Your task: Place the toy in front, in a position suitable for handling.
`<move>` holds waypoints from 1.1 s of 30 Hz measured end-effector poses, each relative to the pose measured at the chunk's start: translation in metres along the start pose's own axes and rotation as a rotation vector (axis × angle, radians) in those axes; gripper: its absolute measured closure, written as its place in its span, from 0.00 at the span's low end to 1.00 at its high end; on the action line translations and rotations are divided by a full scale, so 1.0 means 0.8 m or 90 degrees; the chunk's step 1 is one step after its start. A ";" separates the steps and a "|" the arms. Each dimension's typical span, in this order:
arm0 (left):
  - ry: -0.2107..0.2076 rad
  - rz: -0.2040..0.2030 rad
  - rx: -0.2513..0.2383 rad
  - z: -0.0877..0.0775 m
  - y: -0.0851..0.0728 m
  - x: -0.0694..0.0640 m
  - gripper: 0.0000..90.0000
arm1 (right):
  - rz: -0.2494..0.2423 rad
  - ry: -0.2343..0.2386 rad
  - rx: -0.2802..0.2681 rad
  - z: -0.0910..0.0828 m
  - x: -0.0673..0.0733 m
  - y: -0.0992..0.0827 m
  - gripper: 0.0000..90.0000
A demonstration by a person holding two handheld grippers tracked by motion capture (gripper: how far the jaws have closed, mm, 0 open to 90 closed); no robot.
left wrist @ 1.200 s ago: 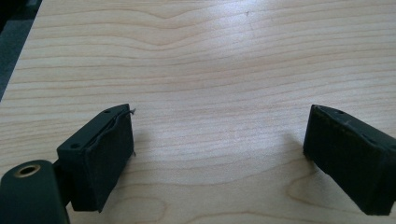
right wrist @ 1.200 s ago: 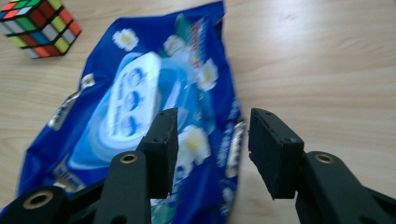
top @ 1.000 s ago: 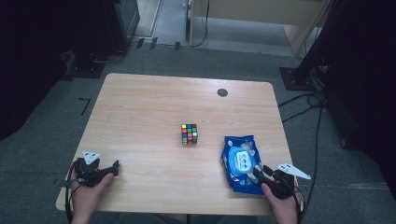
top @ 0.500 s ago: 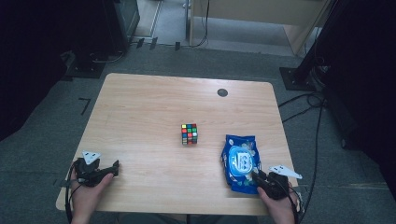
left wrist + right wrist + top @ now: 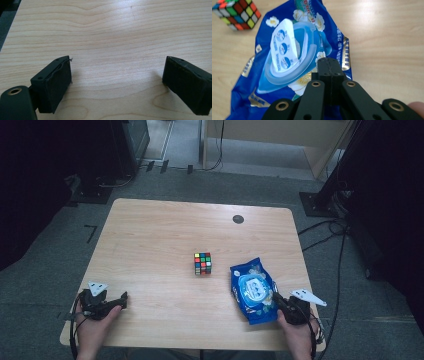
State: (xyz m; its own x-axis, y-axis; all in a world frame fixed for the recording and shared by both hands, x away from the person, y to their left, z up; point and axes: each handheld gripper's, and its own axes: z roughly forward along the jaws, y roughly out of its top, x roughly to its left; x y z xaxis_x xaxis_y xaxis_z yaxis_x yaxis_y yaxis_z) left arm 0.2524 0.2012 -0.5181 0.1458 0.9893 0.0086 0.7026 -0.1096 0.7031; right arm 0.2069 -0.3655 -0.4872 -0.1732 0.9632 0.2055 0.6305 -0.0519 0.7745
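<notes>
A: As we look down from the high view, the crinkly blue wipes pack lies at the wooden table's near right, the boxy puzzle cube just left.

B: In the left gripper view, our left gripper gapes wide over bare grain.

A: Right gripper view: our right gripper has just been closing, pads pressed together on the glossy pack's edge.
</notes>
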 end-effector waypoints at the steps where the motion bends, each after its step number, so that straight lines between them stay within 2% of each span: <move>1: 0.000 0.000 0.000 0.000 0.000 0.000 0.09 | 0.000 -0.001 -0.003 0.003 0.000 0.004 1.00; 6: 0.000 0.000 0.000 0.000 0.000 0.000 0.10 | 0.037 -0.019 -0.021 0.028 -0.006 0.024 1.00; 8: 0.000 0.000 0.000 0.000 0.000 0.000 0.09 | 0.040 -0.027 -0.025 0.037 -0.009 0.031 1.00; 9: 0.000 0.000 0.000 0.000 0.000 0.000 0.09 | 0.042 -0.046 -0.031 0.046 -0.012 0.038 1.00; 12: 0.000 0.000 0.000 0.000 0.000 0.000 0.09 | 0.051 -0.062 -0.034 0.054 -0.016 0.043 1.00; 13: 0.000 0.000 0.000 0.000 0.000 0.000 0.09 | 0.065 -0.065 -0.029 0.062 -0.020 0.046 1.00; 20: 0.000 0.000 0.000 0.000 0.000 0.000 0.09 | 0.069 -0.073 -0.019 0.078 -0.026 0.042 1.00; 21: 0.003 -0.003 0.000 0.000 0.000 0.000 0.09 | 0.070 -0.069 -0.019 0.079 -0.026 0.042 0.94; 23: 0.013 -0.009 0.002 -0.001 0.000 -0.002 0.09 | 0.075 -0.056 -0.037 0.076 -0.025 0.043 0.69; 25: 0.029 -0.004 0.003 -0.002 0.002 -0.006 0.09 | 0.058 -0.064 -0.042 0.068 -0.023 0.046 0.53; 26: 0.026 -0.007 -0.001 -0.003 0.004 -0.009 0.09 | 0.048 -0.067 -0.047 0.063 -0.021 0.047 0.49; 28: 0.002 -0.010 -0.005 -0.004 0.009 -0.018 0.09 | 0.032 -0.062 -0.050 0.053 -0.019 0.047 0.43; 30: -0.005 -0.002 -0.012 -0.004 0.013 -0.030 0.09 | 0.016 -0.053 -0.041 0.044 -0.019 0.044 0.44; 33: -0.033 0.003 -0.022 -0.006 0.023 -0.055 0.09 | 0.011 -0.033 -0.026 0.032 -0.021 0.034 0.45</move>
State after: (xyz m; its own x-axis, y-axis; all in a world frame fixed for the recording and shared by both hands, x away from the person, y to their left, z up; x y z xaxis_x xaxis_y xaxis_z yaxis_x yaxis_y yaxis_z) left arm 0.2558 0.1559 -0.5024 0.1857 0.9823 -0.0244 0.6779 -0.1101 0.7269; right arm 0.2464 -0.3764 -0.4849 -0.1223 0.9743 0.1893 0.6017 -0.0789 0.7948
